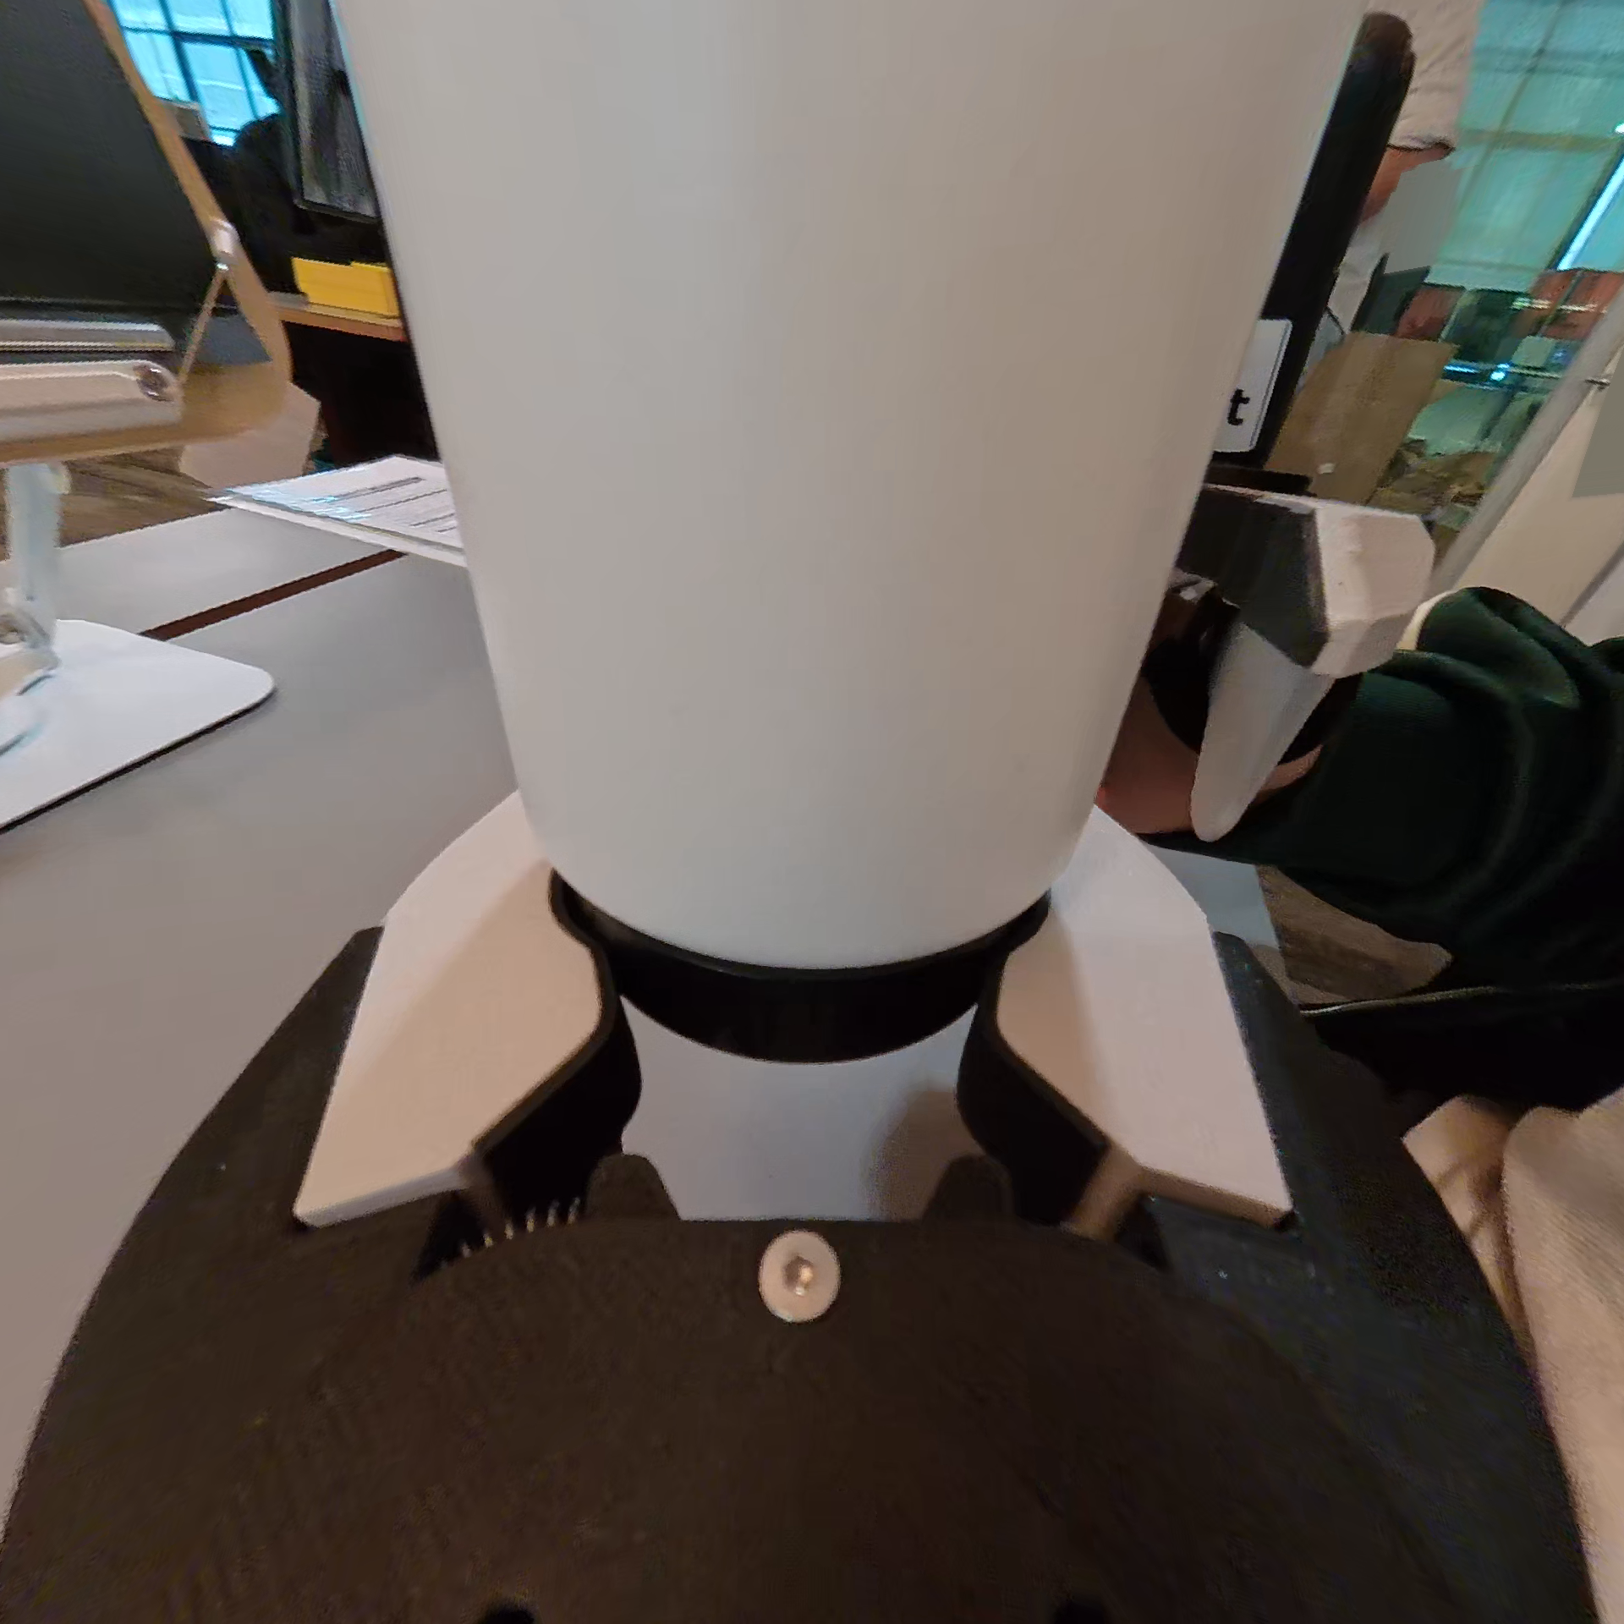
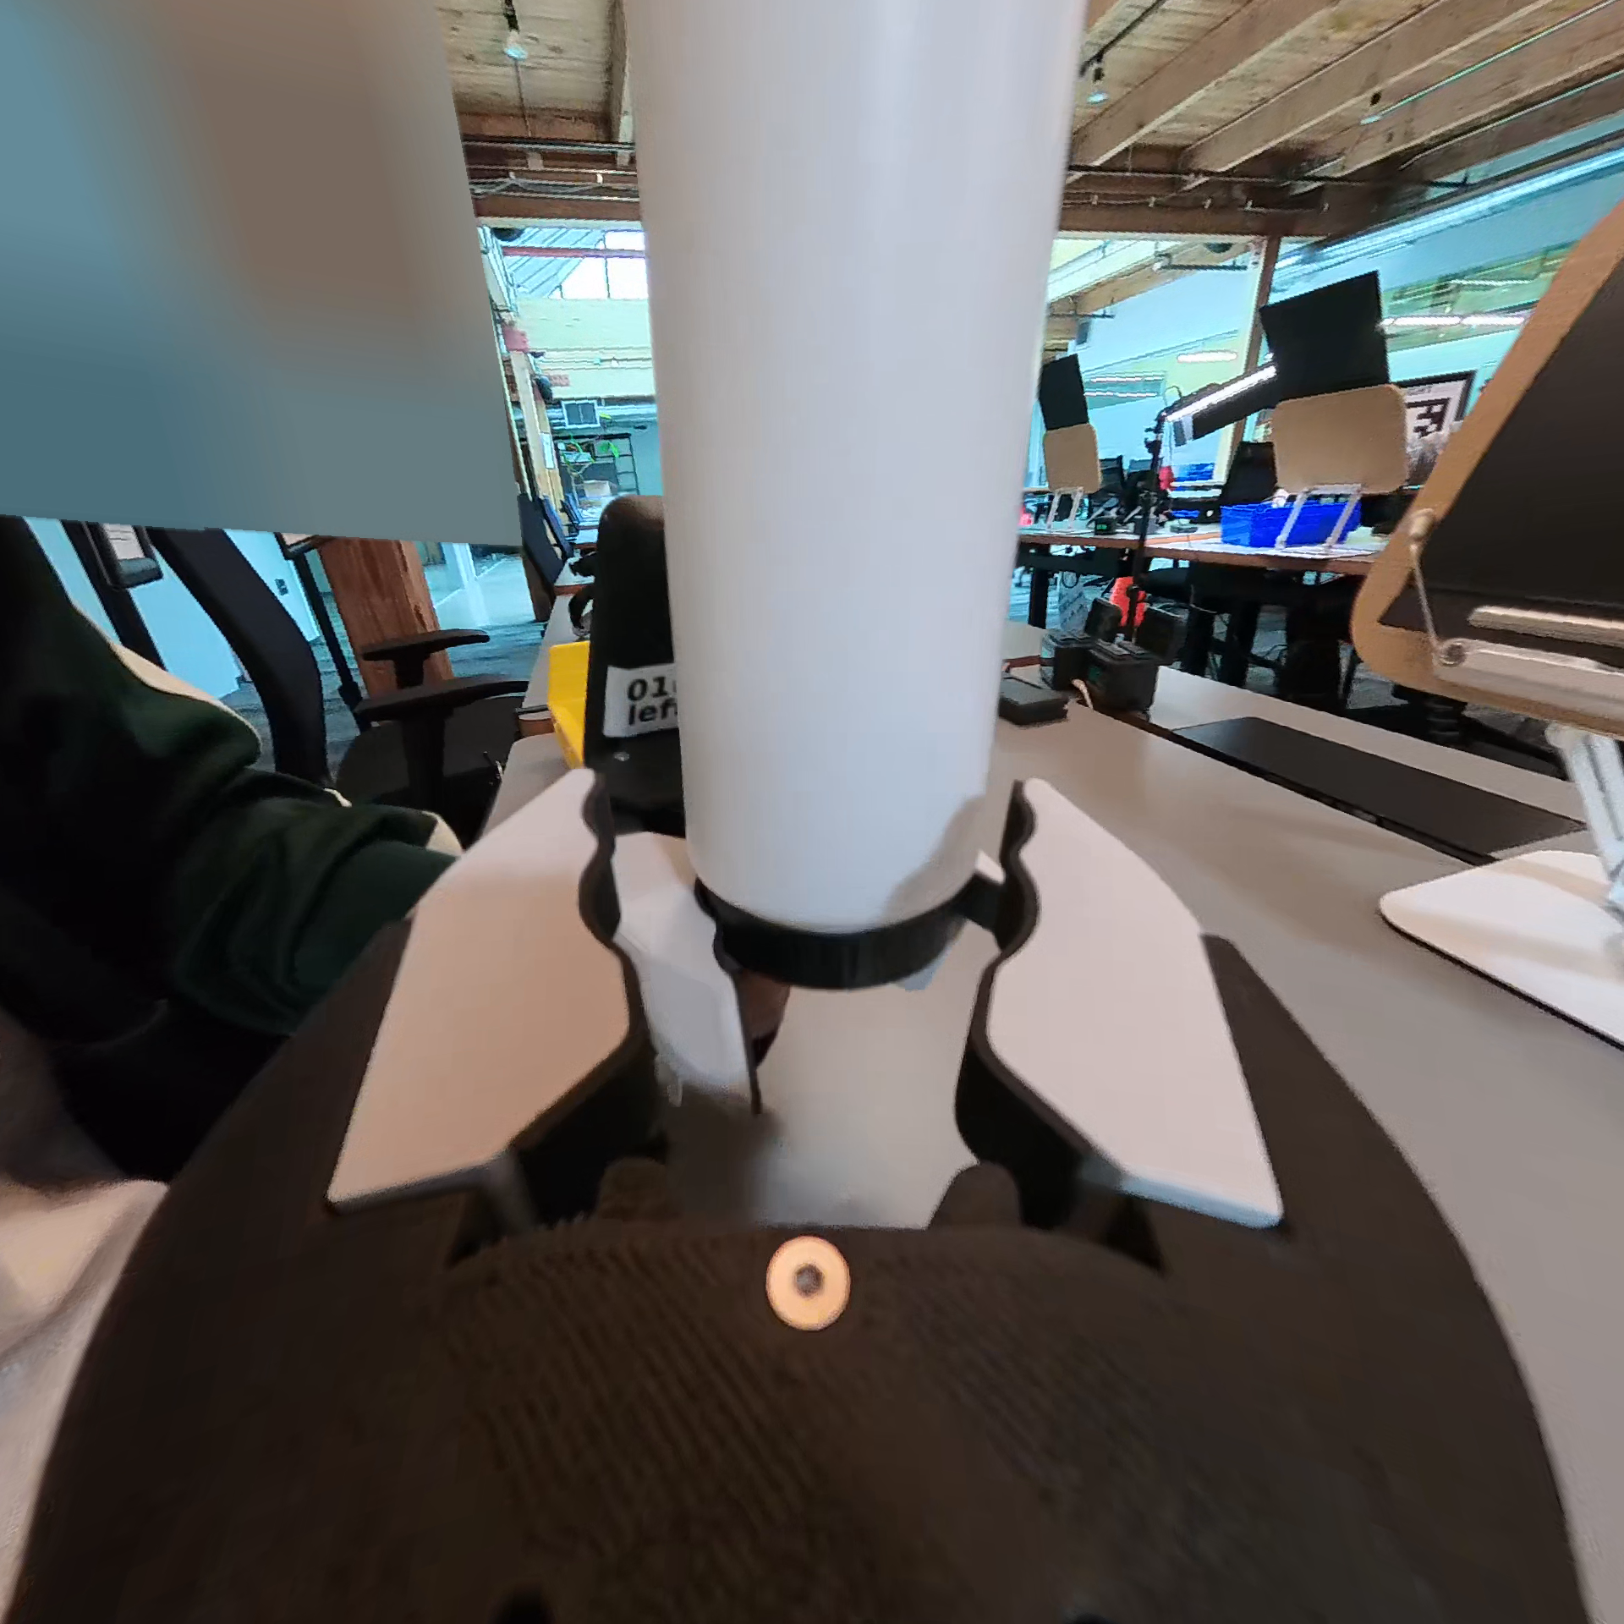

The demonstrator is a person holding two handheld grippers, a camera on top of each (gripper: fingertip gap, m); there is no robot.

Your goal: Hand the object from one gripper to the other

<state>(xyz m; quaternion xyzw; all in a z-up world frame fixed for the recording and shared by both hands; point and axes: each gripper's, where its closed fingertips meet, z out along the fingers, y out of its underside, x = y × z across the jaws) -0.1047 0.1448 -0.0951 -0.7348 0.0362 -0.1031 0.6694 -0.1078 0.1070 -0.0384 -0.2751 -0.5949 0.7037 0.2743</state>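
A tall white bottle [image 1: 791, 439] with a black base ring stands upright and fills the middle of both views [image 2: 844, 439]. My left gripper [image 1: 808, 835] is shut on its lower end, fingers against the black ring. My right gripper [image 2: 804, 791] is open with its jaws on either side of the same lower end; a gap shows at its left finger [image 2: 492, 967]. The left gripper's white finger [image 2: 685, 967] sits in that gap. The right gripper's body and a gloved hand [image 1: 1450, 791] show to the right of the bottle in the left wrist view.
A grey table [image 1: 220, 835] lies below. A tablet on a white stand [image 1: 105, 703] is at the left, and shows at the right in the right wrist view [image 2: 1494, 923]. A sheet of paper [image 1: 369, 501], a yellow bin [image 1: 343, 281] and office chairs [image 2: 413, 703] are behind. Left tips to right tips: about 6 cm.
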